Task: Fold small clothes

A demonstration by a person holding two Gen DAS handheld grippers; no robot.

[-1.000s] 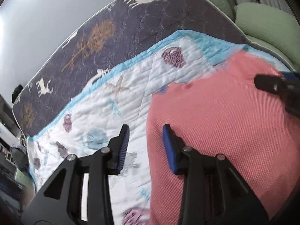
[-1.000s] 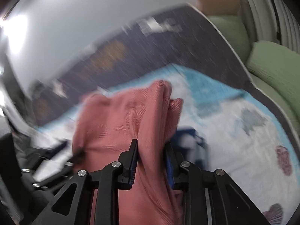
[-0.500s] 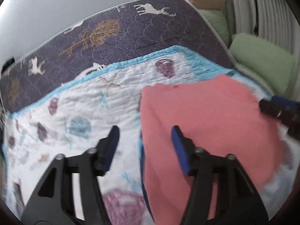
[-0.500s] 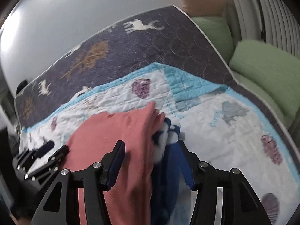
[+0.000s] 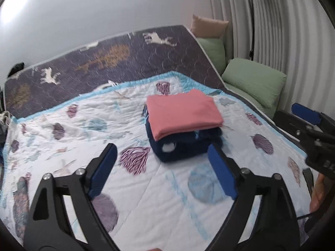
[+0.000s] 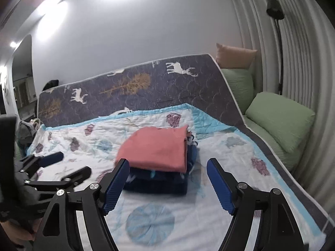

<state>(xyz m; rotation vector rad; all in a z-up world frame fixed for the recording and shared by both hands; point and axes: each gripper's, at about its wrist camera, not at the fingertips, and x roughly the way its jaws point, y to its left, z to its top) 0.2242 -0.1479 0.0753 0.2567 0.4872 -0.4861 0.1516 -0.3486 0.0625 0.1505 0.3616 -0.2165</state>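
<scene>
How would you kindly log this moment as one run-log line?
left gripper: open, empty | right gripper: open, empty | folded pink knit garment: atop folded navy garment | on white seashell quilt

You are in a home bedroom: a bed (image 6: pixel 282 188) spread with a seashell-print quilt (image 6: pixel 167 219) over a dark deer-patterned cover (image 6: pixel 146 87), green pillows (image 6: pixel 280 119) and a tan cushion (image 6: pixel 234 56) along its right edge, a floor lamp (image 6: pixel 276 10) against the pleated curtain (image 6: pixel 303 52).

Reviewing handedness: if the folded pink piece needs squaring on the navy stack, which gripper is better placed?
Probably the right gripper: open, with the pink garment and navy stack just beyond its fingers. The left gripper, also open, sits farther back.
</scene>
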